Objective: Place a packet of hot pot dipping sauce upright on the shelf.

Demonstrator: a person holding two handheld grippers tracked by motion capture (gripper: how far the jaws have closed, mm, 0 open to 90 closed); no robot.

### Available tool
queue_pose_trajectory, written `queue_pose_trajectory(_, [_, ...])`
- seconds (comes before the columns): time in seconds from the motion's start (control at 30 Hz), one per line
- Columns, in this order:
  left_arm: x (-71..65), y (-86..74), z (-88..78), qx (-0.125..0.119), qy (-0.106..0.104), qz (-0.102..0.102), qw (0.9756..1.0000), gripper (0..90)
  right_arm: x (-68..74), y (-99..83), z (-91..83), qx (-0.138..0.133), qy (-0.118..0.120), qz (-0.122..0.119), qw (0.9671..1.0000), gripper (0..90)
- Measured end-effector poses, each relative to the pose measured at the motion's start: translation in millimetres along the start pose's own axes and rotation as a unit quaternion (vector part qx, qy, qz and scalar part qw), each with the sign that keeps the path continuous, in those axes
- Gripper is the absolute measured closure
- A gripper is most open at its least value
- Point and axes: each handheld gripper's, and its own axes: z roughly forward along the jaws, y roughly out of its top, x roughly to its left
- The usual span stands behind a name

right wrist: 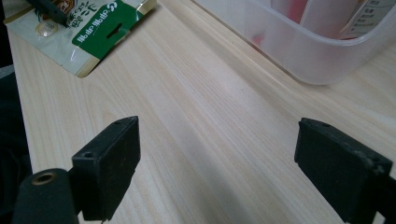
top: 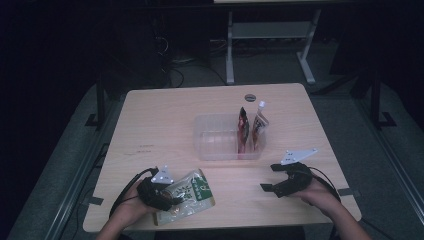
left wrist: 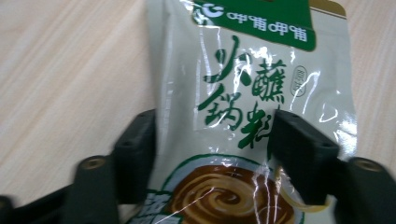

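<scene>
The sauce pouch (left wrist: pixel 252 112) lies flat near the worktop's (top: pixel 150 125) near-left corner. The left gripper (left wrist: pixel 212 140) has its fingers around the pouch's bottom end, and its long axis runs straight away from them. The right gripper (right wrist: pixel 217 172) stands wide, empty, farther from it.

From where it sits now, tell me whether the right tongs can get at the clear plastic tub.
Probably yes. The right tongs stand open with nothing between them, and only bare table lies between them and the plastic tub. The packets standing in its right end don't block its near wall.
</scene>
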Motion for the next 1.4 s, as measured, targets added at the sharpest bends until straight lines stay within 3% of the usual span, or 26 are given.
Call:
queue_pose_trajectory(0.03, [0.2, -0.4, -0.4, -0.003, 0.002, -0.005, 1.0000, 48.5, -0.2, -0.1, 0.1, 0.000, 0.000, 0.001, 1.0000, 13.8])
queue_pose_trajectory(0.07, [1.5, -0.5, -1.3, -0.003, 0.004, -0.003, 1.0000, 48.5, -0.2, -0.1, 0.1, 0.000, 0.000, 0.001, 1.0000, 13.8])
queue_pose_trajectory(0.1, [4.1, -1.3, -2.7, -0.003, 0.002, -0.010, 0.9999, 58.2, -0.5, -0.2, 0.2, -0.001, 0.000, 0.000, 1.0000, 13.8])
queue_pose_trajectory(0.17, [5.2, -1.4, -2.9, -0.005, 0.001, -0.010, 0.9999, 66.4, -0.4, -0.1, 0.0, -0.001, 0.000, 0.001, 1.0000, 13.8])
queue_pose_trajectory(0.3, [8.3, -1.3, -3.6, -0.005, -0.010, -0.018, 0.9998, 75.9, -0.4, -0.1, -0.1, -0.001, 0.000, 0.000, 1.0000, 13.8])
queue_pose_trajectory(0.47, [15.7, -1.7, -5.8, -0.010, -0.037, -0.039, 0.9985, 87.5, -0.5, 0.0, -0.8, -0.001, 0.000, 0.001, 1.0000, 13.8])
queue_pose_trajectory(0.7, [14.8, 1.6, -8.7, -0.026, -0.053, -0.047, 0.9972, 89.8, -2.5, 1.8, -2.7, 0.001, 0.013, 0.015, 0.9998, 13.2])
queue_pose_trajectory(0.8, [12.1, 4.7, -11.5, -0.034, -0.060, -0.037, 0.9969, 89.9, -3.5, 6.0, -5.5, 0.001, 0.022, 0.023, 0.9995, 12.9])
queue_pose_trajectory(0.9, [7.4, 9.4, -14.3, -0.048, -0.062, -0.033, 0.9964, 90.0, -0.3, 8.1, -8.9, -0.014, 0.044, 0.022, 0.9987, 13.6])
queue_pose_trajectory(1.07, [1.3, 22.1, -17.8, -0.072, -0.065, -0.018, 0.9951, 90.0, 3.5, 11.6, -8.7, -0.019, 0.060, 0.017, 0.9979, 13.6])
queue_pose_trajectory(1.17, [-0.8, 27.5, -18.0, -0.077, -0.066, -0.013, 0.9947, 90.0, 4.7, 14.0, -8.8, -0.021, 0.061, 0.013, 0.9978, 14.1])
queue_pose_trajectory(1.4, [-3.9, 46.2, -16.1, -0.092, -0.075, 0.001, 0.9929, 90.0, 6.1, 28.4, -4.6, -0.039, 0.091, 0.009, 0.9951, 19.4])
